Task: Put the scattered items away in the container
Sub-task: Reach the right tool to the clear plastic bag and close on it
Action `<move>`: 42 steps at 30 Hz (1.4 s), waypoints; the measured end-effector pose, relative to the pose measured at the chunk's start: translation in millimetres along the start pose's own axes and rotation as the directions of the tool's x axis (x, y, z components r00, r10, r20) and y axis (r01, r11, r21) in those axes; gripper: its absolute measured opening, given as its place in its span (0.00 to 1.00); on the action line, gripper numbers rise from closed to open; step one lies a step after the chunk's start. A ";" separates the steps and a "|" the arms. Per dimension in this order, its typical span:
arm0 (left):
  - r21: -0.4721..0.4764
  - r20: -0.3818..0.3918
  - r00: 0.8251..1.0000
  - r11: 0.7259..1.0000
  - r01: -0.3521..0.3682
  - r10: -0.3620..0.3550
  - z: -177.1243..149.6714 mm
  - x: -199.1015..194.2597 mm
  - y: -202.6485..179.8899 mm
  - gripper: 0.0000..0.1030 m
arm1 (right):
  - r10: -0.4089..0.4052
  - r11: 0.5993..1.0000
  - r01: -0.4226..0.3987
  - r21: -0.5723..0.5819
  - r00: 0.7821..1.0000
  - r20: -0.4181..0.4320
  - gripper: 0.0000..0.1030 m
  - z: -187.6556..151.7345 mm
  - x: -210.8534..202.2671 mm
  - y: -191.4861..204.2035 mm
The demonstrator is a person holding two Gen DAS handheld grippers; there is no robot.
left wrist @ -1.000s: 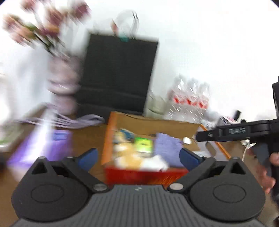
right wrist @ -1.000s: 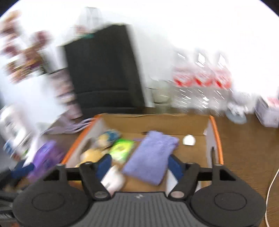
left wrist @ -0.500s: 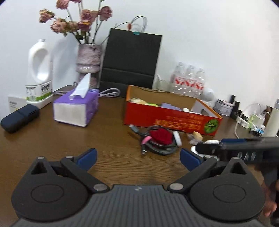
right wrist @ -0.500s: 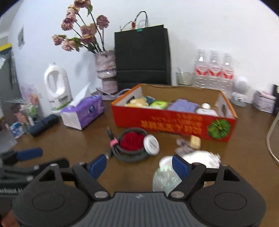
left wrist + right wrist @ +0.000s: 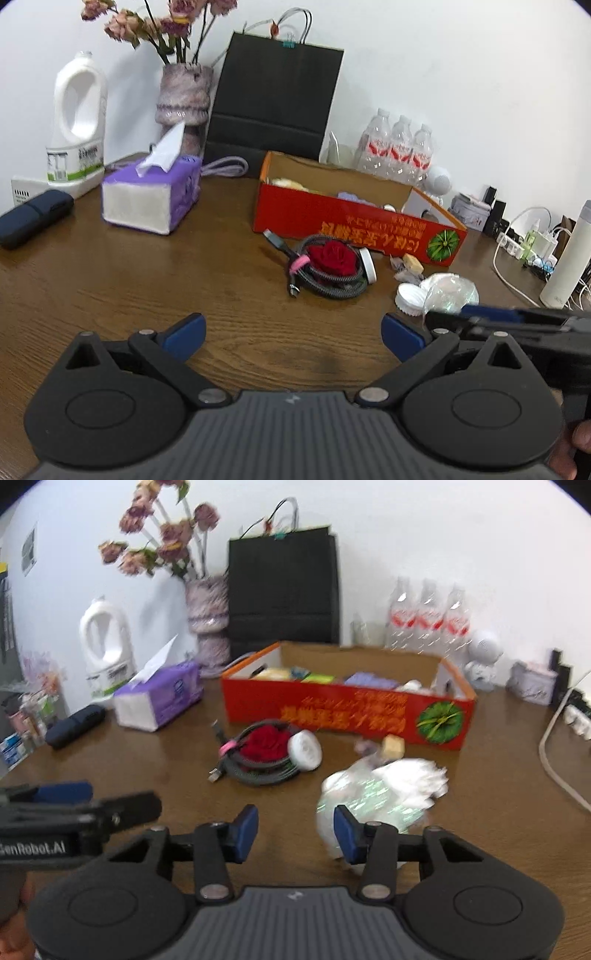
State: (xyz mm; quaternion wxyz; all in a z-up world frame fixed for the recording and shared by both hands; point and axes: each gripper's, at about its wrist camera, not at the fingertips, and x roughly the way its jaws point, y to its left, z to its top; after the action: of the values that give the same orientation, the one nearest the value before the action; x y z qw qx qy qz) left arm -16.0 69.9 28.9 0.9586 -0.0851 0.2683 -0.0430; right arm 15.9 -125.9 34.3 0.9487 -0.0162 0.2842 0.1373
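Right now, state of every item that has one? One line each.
Red box: open-topped, part filled, upright on the table.
Coiled cable: loose on the table, a red rose lying on it.
White cap: on the table, leaning on the coil.
Shiny plastic bag: crumpled on the table, outside the box.
Tissue box: a tissue sticking up.
Left tongs: open, empty.
Right tongs: closing, nothing gripped; bag beside the right finger.

place: home or office desk | cues: tissue box (image 5: 151, 197), flower vase (image 5: 183, 99), water bottles (image 5: 397, 149)
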 end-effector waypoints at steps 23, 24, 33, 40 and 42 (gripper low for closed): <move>0.004 -0.071 0.997 1.000 -0.009 0.009 0.9 33.2 -14.8 1.00 | 0.007 0.998 -0.004 0.062 0.998 -0.057 0.44 -1.0 34.3 -42.2; 0.002 -0.076 0.997 1.000 -0.008 0.008 0.2 34.4 -16.2 1.00 | 0.037 0.998 -0.035 0.060 0.999 -0.040 0.44 -1.0 29.6 -41.1; 0.032 -0.080 0.997 0.999 -0.020 0.022 7.0 44.7 -18.0 1.00 | -0.035 0.995 0.026 0.092 0.995 0.090 0.61 7.0 -13.2 -60.8; 0.186 -0.037 0.999 0.982 0.019 -0.012 30.8 59.1 -27.3 1.00 | -0.125 0.980 0.107 0.168 0.987 0.099 0.66 16.9 -20.1 -106.0; 0.250 -0.006 1.000 0.968 0.008 -0.007 44.5 63.0 -29.1 0.98 | -0.106 0.981 0.090 0.169 0.991 0.085 0.67 20.3 -11.5 -112.6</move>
State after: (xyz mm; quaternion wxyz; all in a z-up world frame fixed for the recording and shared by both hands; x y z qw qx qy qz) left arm 59.9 39.5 39.9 0.9609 0.0355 0.2626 -0.0803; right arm 47.9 -234.9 52.2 0.9647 0.0550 0.2487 0.0670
